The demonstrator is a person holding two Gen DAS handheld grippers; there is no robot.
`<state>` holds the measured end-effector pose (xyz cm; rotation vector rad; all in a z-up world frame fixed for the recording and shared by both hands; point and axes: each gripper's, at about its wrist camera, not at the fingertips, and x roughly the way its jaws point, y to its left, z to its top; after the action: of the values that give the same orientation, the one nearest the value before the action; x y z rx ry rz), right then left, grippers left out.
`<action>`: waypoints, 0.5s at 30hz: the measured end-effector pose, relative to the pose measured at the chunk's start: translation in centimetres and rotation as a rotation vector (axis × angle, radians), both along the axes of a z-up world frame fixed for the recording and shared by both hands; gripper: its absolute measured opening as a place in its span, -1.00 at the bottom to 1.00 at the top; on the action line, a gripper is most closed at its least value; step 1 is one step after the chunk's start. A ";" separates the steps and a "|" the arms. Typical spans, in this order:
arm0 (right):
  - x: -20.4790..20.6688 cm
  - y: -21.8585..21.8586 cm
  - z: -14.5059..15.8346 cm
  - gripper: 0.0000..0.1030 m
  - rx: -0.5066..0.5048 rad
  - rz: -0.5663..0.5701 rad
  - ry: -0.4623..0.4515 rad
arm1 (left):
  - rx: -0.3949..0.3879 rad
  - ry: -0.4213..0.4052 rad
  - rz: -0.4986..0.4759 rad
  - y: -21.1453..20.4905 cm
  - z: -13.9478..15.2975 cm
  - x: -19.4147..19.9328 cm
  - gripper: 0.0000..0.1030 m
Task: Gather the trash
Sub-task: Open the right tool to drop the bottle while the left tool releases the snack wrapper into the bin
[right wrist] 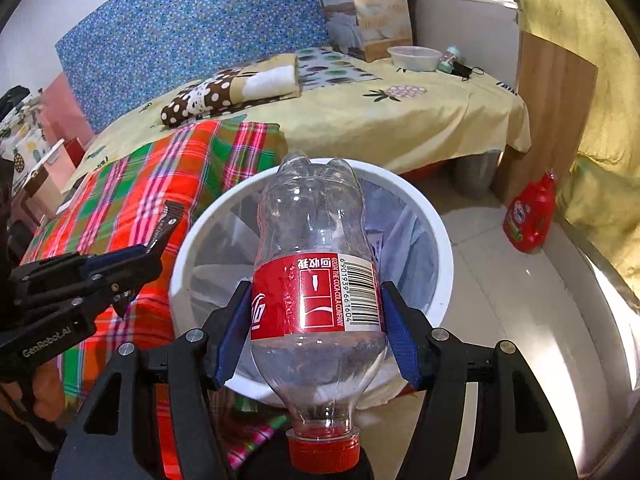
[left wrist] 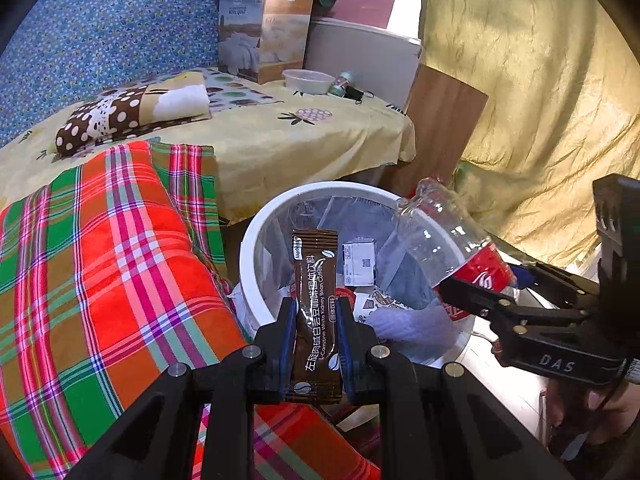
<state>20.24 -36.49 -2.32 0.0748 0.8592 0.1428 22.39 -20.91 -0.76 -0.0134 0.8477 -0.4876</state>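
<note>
Beside the plaid blanket (left wrist: 100, 264), tongs grip sachet (left wrist: 316, 312) and bottle (right wrist: 316, 264) over bin (right wrist: 440, 248).

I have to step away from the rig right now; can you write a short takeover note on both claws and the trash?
Left claw: shut on the brown coffee sachet, held above the white bin.
Right claw: shut on the empty cola bottle, cap toward the camera, base over the bin's opening.
Done: both pieces picked up and brought to the bin, which already holds other trash.
Left: release both into the bin. A red bottle stands on the floor; cannot tell if it is trash.
</note>
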 end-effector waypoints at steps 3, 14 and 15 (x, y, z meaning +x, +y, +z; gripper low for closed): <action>0.2 -0.3 -0.1 0.24 0.005 0.014 -0.008 | 0.006 0.008 -0.002 -0.2 -0.3 0.3 -0.61; -0.8 -1.0 1.2 0.25 0.054 0.024 -0.077 | 0.019 0.021 -0.006 -0.8 -0.9 0.9 -0.61; -0.8 -1.0 1.3 0.25 0.058 0.024 -0.088 | 0.021 0.023 -0.007 -1.0 -1.0 1.0 -0.61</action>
<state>19.43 -37.44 -0.99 0.1123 0.7683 0.1922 23.41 -21.87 -1.73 0.0029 0.8757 -0.4859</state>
